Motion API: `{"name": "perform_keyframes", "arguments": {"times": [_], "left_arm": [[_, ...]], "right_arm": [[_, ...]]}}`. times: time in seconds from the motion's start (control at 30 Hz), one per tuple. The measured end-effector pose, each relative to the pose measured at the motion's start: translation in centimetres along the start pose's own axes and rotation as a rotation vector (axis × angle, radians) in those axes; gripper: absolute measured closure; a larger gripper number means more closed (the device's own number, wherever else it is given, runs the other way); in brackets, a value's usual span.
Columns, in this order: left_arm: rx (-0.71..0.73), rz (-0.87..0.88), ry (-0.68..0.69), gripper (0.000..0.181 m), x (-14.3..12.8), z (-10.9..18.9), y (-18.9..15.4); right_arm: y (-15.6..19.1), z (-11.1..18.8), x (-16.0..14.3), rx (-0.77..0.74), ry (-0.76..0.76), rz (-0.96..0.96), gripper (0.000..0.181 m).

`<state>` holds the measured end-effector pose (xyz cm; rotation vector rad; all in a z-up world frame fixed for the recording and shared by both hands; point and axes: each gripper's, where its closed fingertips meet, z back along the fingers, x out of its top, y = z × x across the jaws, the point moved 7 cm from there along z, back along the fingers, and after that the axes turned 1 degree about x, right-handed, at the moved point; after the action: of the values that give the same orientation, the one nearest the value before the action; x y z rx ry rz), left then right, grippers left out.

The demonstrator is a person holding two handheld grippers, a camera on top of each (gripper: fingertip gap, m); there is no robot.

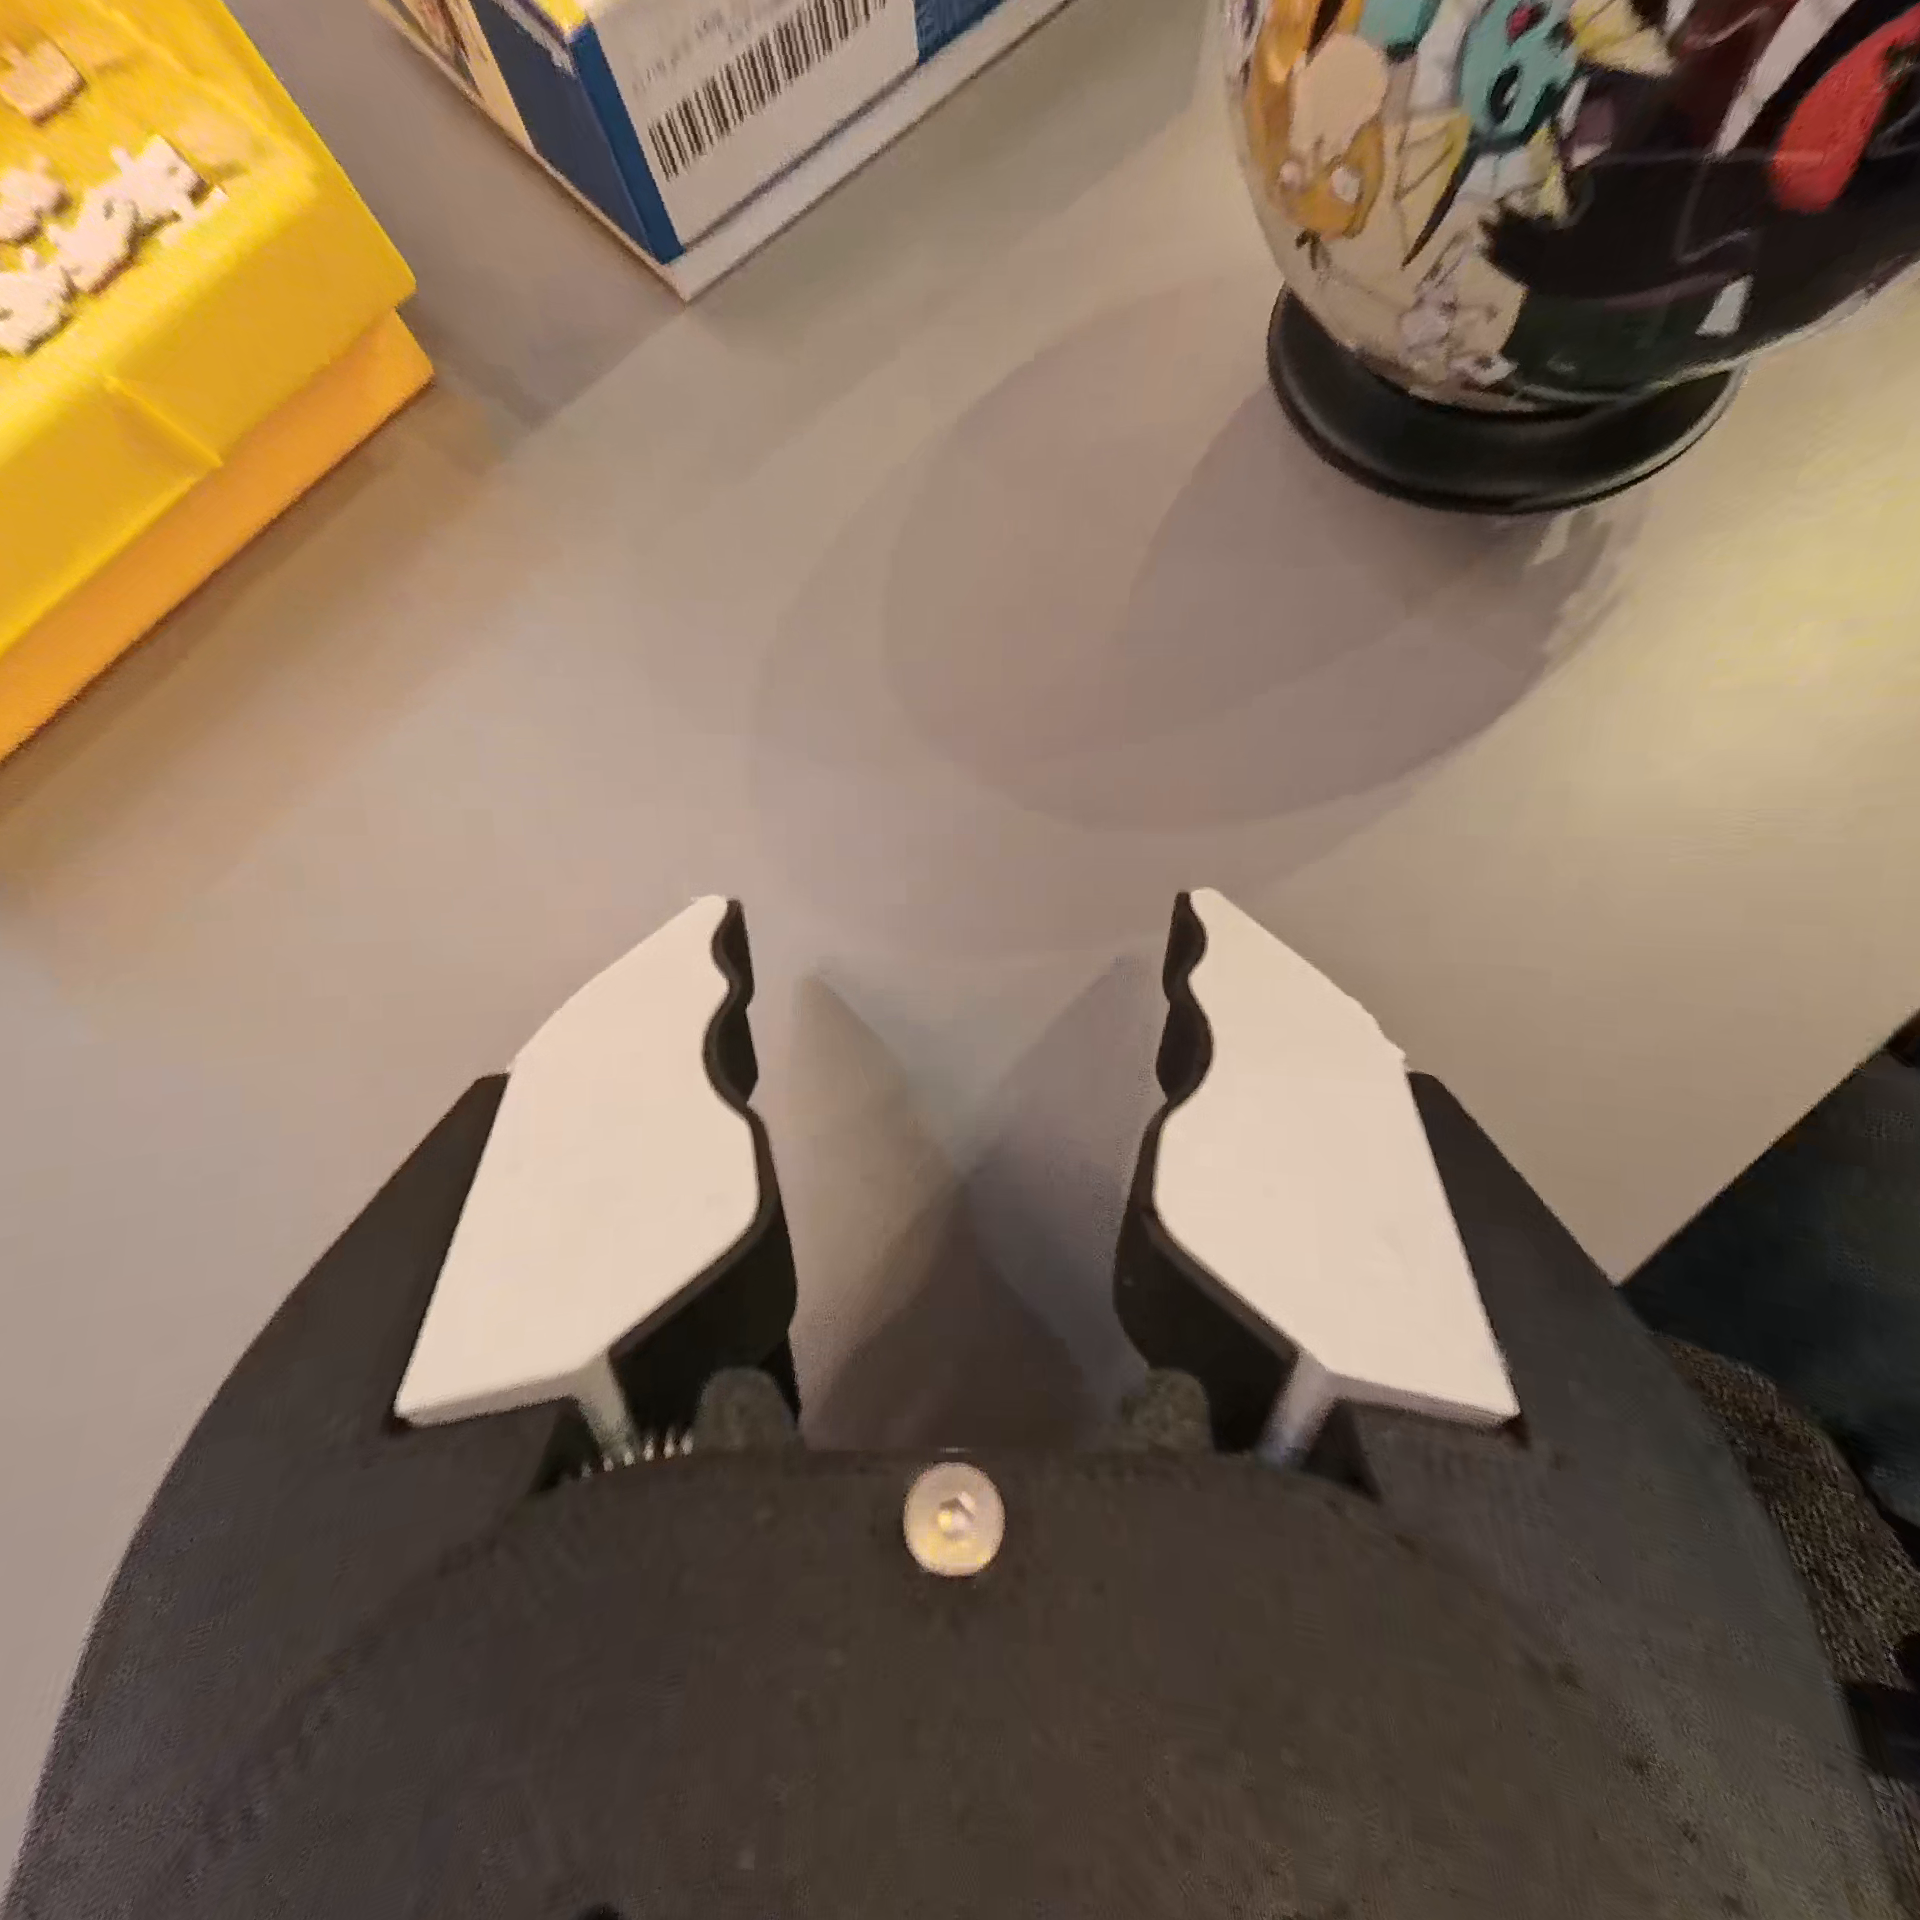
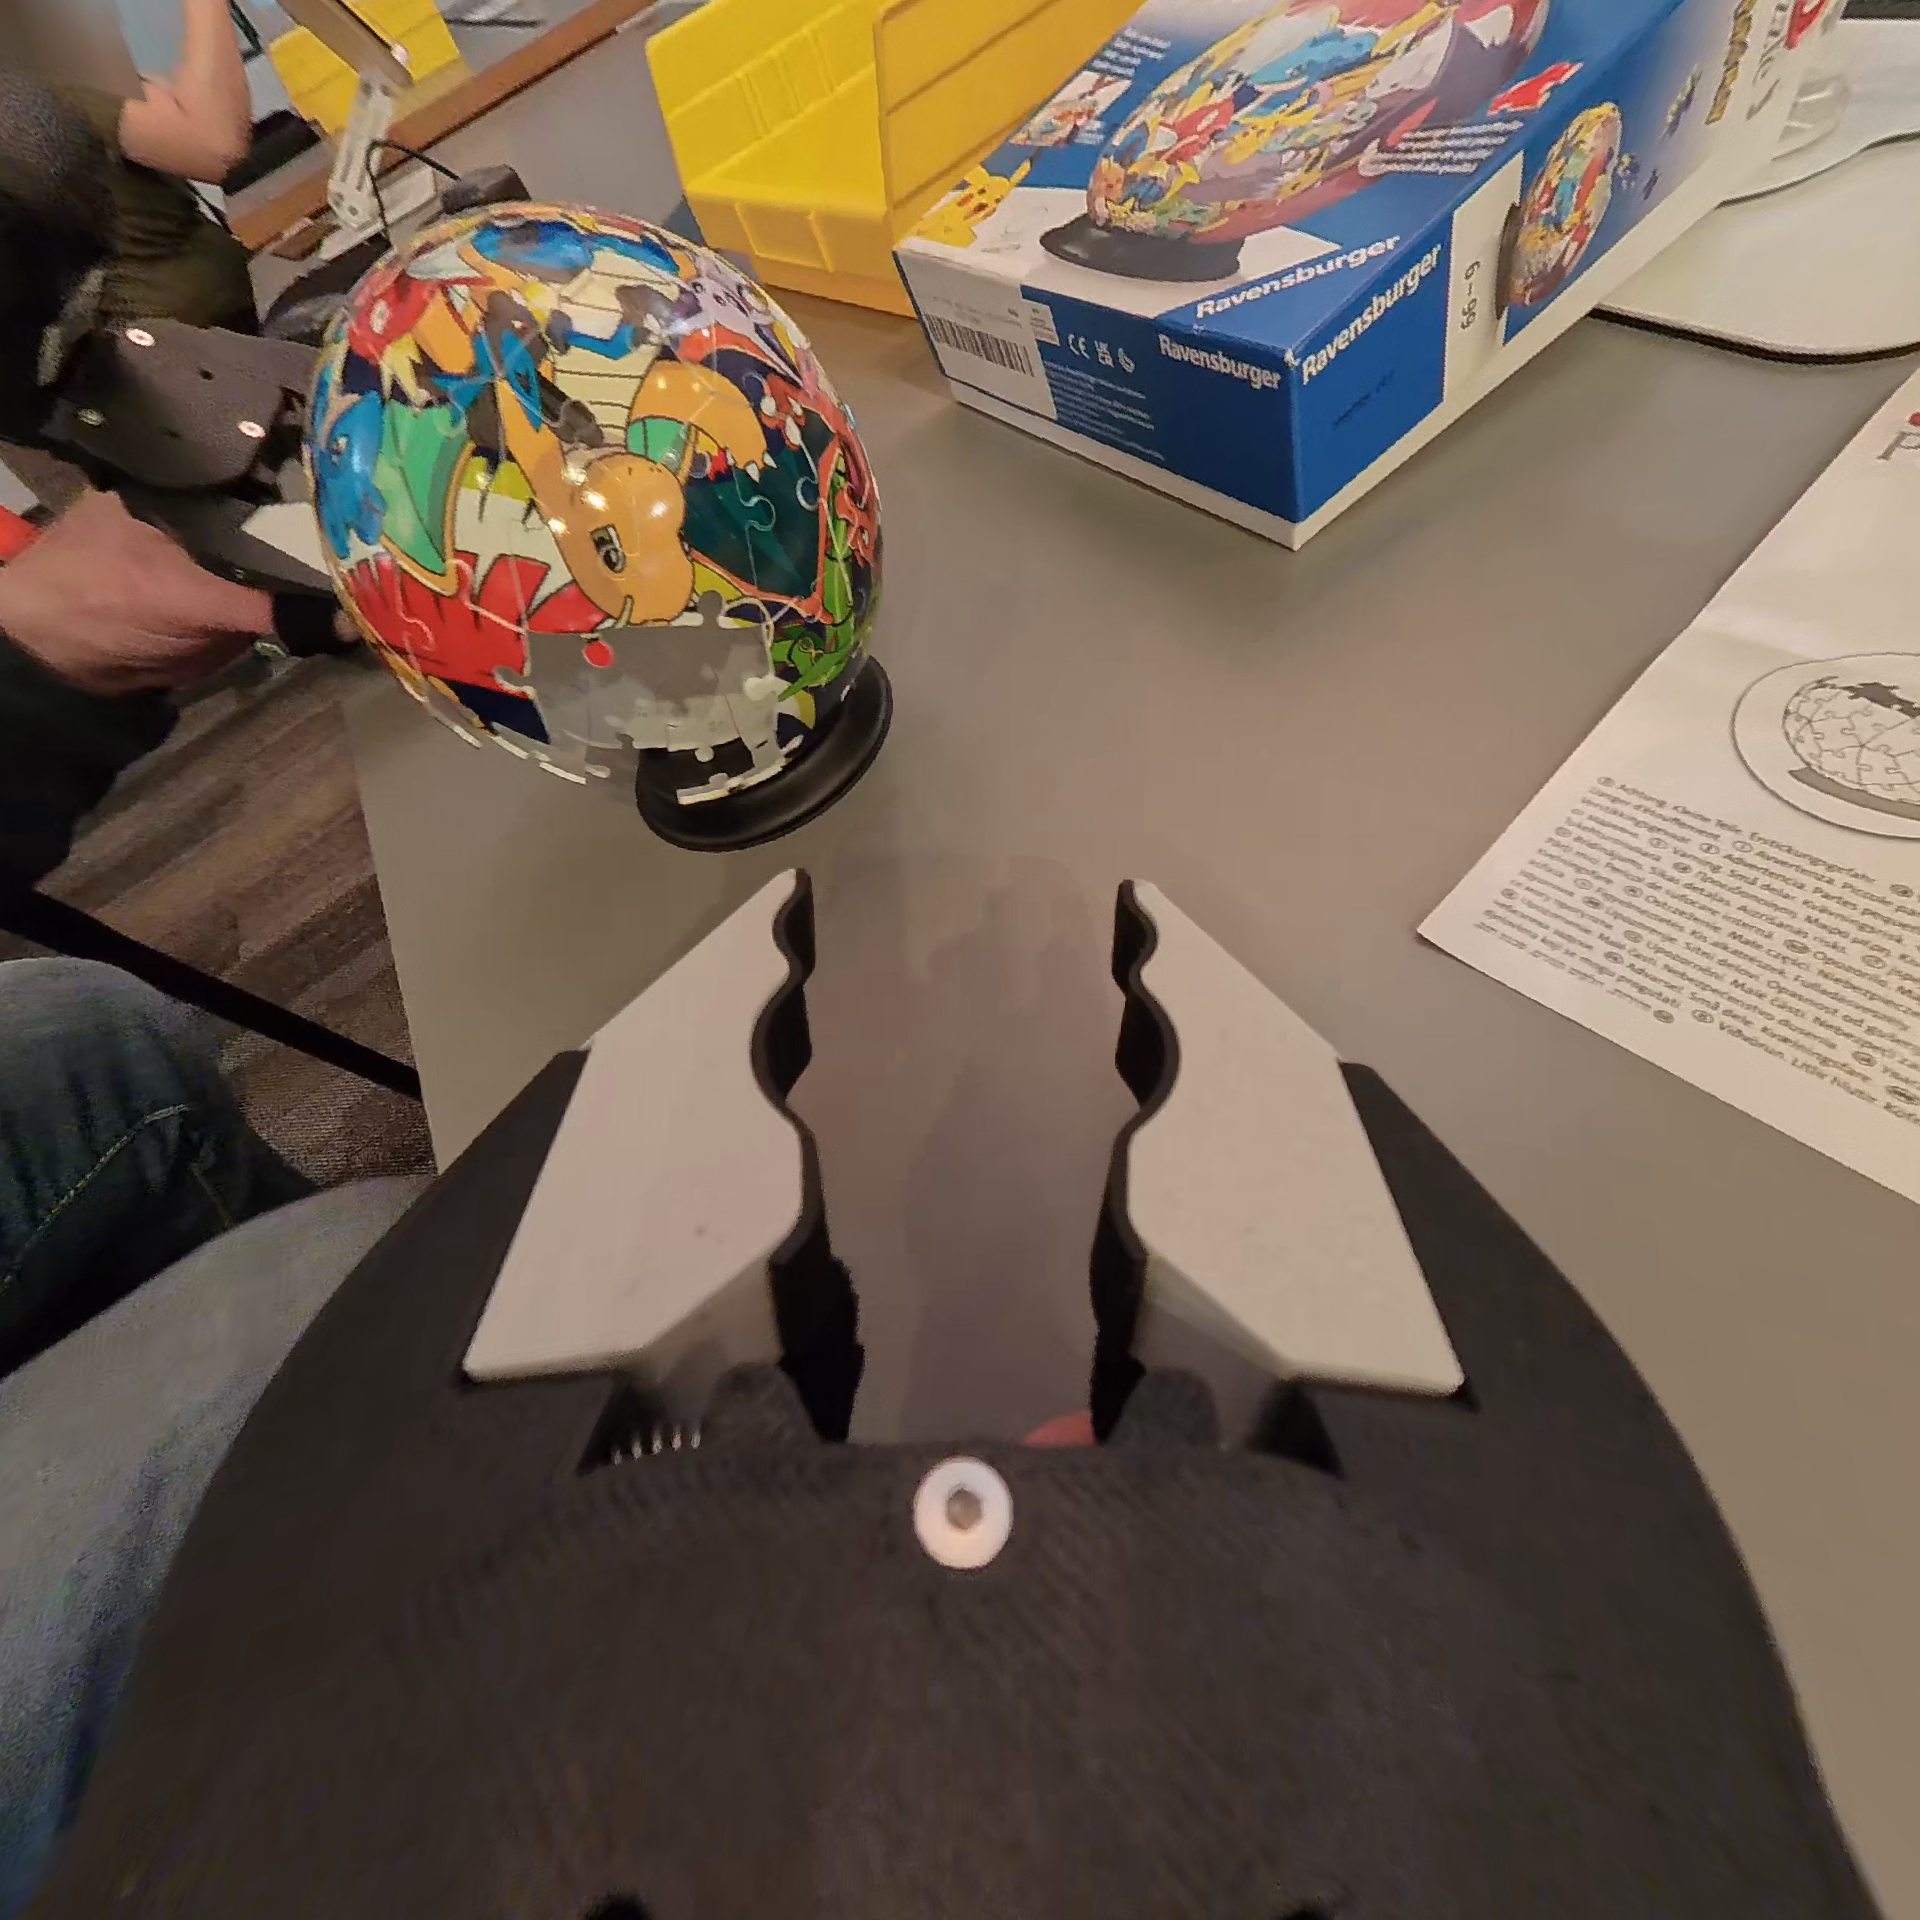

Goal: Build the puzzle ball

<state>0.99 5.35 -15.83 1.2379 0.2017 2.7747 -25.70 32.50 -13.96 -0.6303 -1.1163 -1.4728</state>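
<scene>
With both claws parted and gripping nothing, little secured against a slip. Left claw (image 1: 958,914) low over bare grey bench (image 1: 623,727), well short of the ball (image 1: 1558,187) at upper right of its view. Right claw (image 2: 961,894) likewise spread wide, aimed at open bench just short of the ball (image 2: 592,468). Ball perched on a black ring stand (image 2: 769,769) near the bench's near-left corner, leaning off the stand toward the edge, mostly covered in bright cartoon pieces, with a grey patch (image 2: 644,686) low on the near side where pieces look blank or back-to-front; hard to tell whether gaps remain. Loose pieces (image 1: 94,249) waiting in a yellow bin (image 1: 208,416) at far left of the left view; blue puzzle box (image 2: 1247,312) and a printed instruction sheet (image 2: 1714,831) farther along the bench. Main danger judged: a push from either claw against the rounded shell tipping the ball off its shallow stand and over the nearby edge, since nothing steadies it. Also likely trouble: pressing a piece in without a counter-hold, popping neighbouring pieces loose around the grey patch. Thin pieces in the bin apt to slide out of hard claw tips.
</scene>
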Motion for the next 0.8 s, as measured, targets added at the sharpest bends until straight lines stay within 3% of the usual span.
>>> {"name": "perform_keyframes", "arguments": {"times": [0.27,0.67,0.8], "left_arm": [[0.009,0.026,0.057,0.105,-0.1,-0.7,0.2],[-0.104,0.065,0.081,0.102,-0.3,-1.1,0.2],[-0.164,0.062,0.086,0.089,-0.3,-1.1,0.0]], "right_arm": [[0.4,0.6,0.3,0.041,-0.057,0.020,0.120],[0.6,1.2,0.5,-0.049,-0.118,0.074,0.114],[0.1,1.3,0.5,-0.077,-0.127,0.037,0.112]]}}
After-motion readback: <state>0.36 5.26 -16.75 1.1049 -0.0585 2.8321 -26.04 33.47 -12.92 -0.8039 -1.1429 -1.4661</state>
